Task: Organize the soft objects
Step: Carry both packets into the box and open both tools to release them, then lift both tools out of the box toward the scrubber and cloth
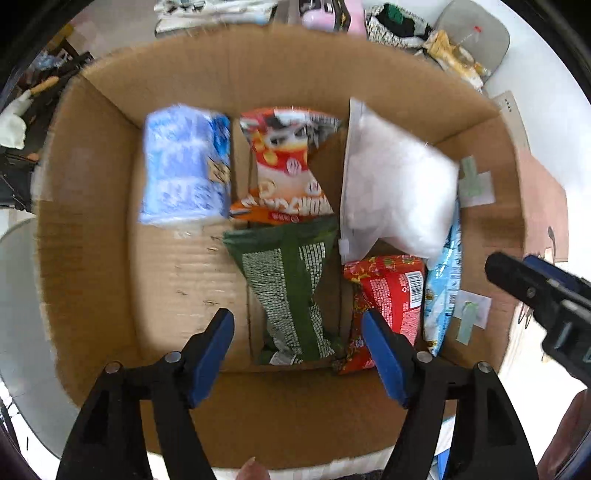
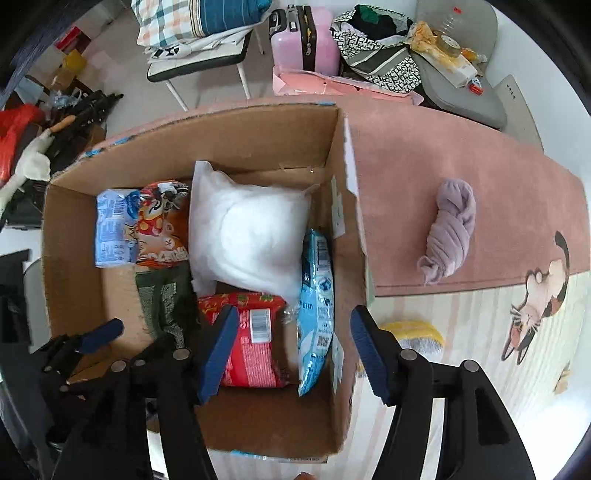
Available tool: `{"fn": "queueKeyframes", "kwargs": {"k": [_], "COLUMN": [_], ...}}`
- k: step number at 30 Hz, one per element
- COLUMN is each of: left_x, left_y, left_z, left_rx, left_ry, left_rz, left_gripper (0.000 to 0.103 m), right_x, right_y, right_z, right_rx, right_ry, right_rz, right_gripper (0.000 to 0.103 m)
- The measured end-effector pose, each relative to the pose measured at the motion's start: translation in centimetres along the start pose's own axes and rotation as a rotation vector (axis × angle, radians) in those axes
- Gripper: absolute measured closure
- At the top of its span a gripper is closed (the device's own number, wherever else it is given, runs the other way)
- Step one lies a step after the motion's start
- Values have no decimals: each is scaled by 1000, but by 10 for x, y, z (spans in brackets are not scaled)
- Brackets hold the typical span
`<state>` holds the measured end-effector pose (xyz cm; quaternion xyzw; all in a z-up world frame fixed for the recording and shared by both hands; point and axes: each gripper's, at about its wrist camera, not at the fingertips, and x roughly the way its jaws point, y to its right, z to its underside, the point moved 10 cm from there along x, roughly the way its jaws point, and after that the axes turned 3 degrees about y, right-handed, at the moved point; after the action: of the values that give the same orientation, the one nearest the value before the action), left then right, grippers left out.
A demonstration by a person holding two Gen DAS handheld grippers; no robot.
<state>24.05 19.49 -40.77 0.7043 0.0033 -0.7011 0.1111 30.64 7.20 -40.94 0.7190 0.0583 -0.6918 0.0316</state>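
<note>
An open cardboard box (image 1: 92, 236) (image 2: 258, 140) holds a blue tissue pack (image 1: 184, 166) (image 2: 112, 232), an orange snack bag (image 1: 288, 166) (image 2: 159, 225), a green packet (image 1: 291, 288) (image 2: 162, 299), a white stuffing bag (image 1: 395, 192) (image 2: 247, 236), a red packet (image 1: 391, 295) (image 2: 251, 339) and a light-blue packet (image 1: 443, 288) (image 2: 316, 310). My left gripper (image 1: 297, 354) (image 2: 85, 343) is open and empty above the box's near side. My right gripper (image 2: 293, 354) (image 1: 532, 291) is open and empty above the box's right wall. A knotted lilac cloth (image 2: 450, 232) and a yellow-and-grey soft item (image 2: 417, 336) lie outside the box.
The box stands on a pink rug (image 2: 461, 155) with a cat picture (image 2: 539, 295). Behind it are a chair with folded bedding (image 2: 199, 33), a pink suitcase (image 2: 306, 40), a patterned bag (image 2: 376, 48) and a grey cushion with bottles (image 2: 458, 66). Clutter lies at the left (image 2: 44, 140).
</note>
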Motion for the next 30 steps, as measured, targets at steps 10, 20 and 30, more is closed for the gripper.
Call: {"fn": "queueKeyframes", "kwargs": {"k": [10, 20, 30], "left_x": [-82, -125, -167], "left_y": [-18, -19, 5], "left_z": [23, 47, 59], "left_rx": [16, 3, 0], "left_ry": [165, 321, 385], "left_rz": [-68, -143, -104], "left_gripper": [33, 3, 3], "right_x": [-52, -112, -154], "right_y": [-12, -20, -3], "right_z": [50, 96, 115], "right_rx": [-56, -69, -33], "right_ry": [58, 187, 234], "right_rz": [-37, -70, -136], "right_gripper": [3, 0, 0]}}
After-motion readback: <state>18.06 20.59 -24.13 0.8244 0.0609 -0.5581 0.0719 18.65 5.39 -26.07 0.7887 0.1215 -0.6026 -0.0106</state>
